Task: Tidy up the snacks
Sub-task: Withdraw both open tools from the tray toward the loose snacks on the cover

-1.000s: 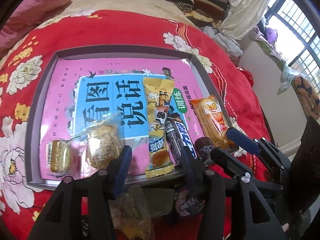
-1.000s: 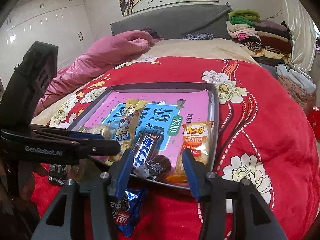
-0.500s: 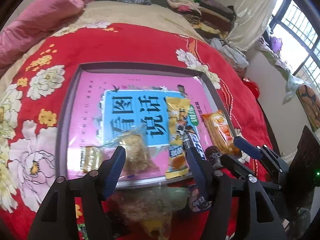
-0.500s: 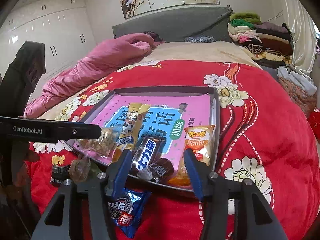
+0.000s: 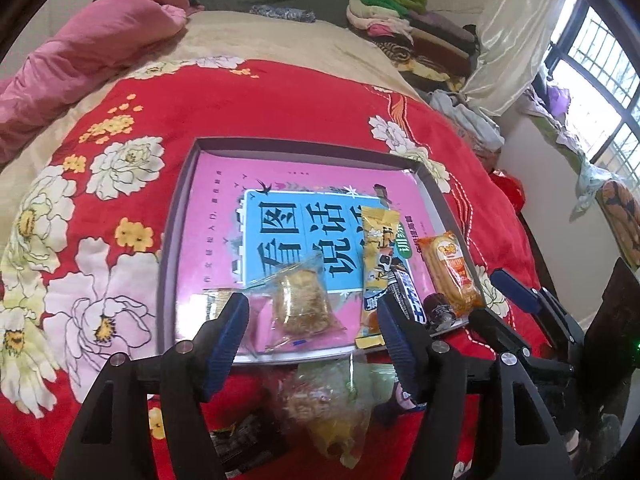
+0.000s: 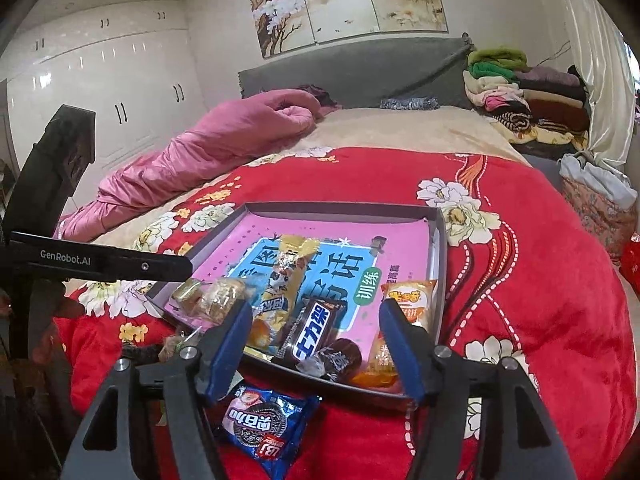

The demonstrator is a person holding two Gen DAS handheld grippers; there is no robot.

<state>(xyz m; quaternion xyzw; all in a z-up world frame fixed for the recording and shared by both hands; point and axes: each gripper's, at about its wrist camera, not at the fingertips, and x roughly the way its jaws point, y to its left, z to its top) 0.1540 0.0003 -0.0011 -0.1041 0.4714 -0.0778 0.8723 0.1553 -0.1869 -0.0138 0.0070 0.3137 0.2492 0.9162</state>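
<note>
Your left tongs [image 5: 312, 328] and right tongs [image 6: 316, 340], both just widened, stand open and empty over the tray [image 6: 438, 264], lower frame.

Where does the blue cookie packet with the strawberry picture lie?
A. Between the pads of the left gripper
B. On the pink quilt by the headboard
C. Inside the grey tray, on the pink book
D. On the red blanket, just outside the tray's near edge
D: in the right wrist view, the blue cookie packet rests on the red floral blanket, in front of the shallow grey tray's near rim, not inside it.
</note>
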